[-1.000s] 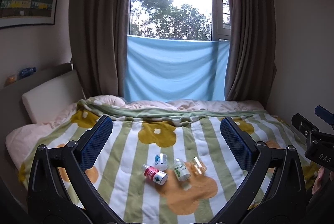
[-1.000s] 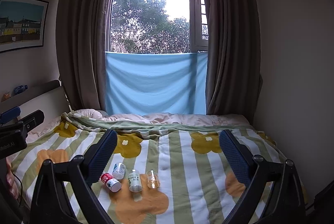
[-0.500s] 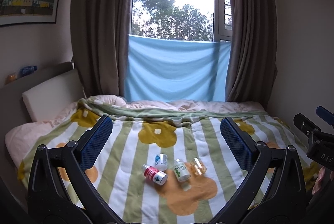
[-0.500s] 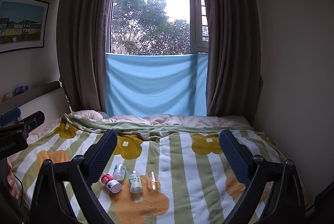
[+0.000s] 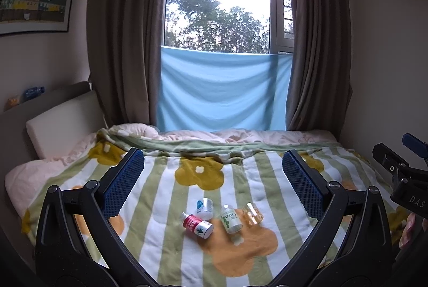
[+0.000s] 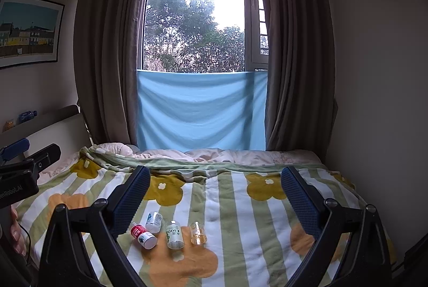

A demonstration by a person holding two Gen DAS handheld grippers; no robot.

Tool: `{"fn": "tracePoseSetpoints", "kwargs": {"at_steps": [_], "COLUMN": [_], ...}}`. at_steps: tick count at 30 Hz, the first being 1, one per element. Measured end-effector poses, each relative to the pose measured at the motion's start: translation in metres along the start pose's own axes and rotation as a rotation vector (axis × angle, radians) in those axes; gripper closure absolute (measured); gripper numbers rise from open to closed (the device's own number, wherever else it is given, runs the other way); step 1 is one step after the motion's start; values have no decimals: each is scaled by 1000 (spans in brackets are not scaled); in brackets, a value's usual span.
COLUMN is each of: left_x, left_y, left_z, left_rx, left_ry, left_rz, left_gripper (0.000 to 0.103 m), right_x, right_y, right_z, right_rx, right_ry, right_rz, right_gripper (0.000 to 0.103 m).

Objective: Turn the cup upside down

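A small clear cup lies on its side on the striped flower blanket, rightmost of a row of small items; it also shows in the right wrist view. My left gripper is open and empty, held above and short of the row. My right gripper is open and empty, also above the blanket, with the cup below and slightly left of its centre. Each gripper's body shows at the edge of the other's view.
Beside the cup lie a green-label bottle, a red-label bottle and a blue-label bottle. A pillow and headboard stand at the left, a wall at the right, curtains and a blue cloth at the back.
Both views have drifted very slightly; the items and both grippers keep their places and both jaws stay open.
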State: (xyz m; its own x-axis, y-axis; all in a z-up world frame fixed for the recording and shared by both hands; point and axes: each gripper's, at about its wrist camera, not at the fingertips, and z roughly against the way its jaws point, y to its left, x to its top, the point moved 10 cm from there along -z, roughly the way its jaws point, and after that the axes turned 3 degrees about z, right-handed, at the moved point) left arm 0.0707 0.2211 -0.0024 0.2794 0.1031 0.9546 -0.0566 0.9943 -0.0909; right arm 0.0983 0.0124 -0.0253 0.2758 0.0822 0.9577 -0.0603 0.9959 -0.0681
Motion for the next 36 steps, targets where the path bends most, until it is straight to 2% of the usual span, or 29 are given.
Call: {"fn": "tracePoseSetpoints", "kwargs": {"at_steps": [36], "left_x": [0], "left_y": [-9], "left_z": [-6], "left_rx": [-53], "left_ry": [-33], "left_rz": [5], "left_gripper": [0], "right_x": [-4], "right_y": [-4], "right_z": [-7], "right_rx": [-8], "right_ry": [1], "right_rz": [-12], "right_gripper": [5]}}
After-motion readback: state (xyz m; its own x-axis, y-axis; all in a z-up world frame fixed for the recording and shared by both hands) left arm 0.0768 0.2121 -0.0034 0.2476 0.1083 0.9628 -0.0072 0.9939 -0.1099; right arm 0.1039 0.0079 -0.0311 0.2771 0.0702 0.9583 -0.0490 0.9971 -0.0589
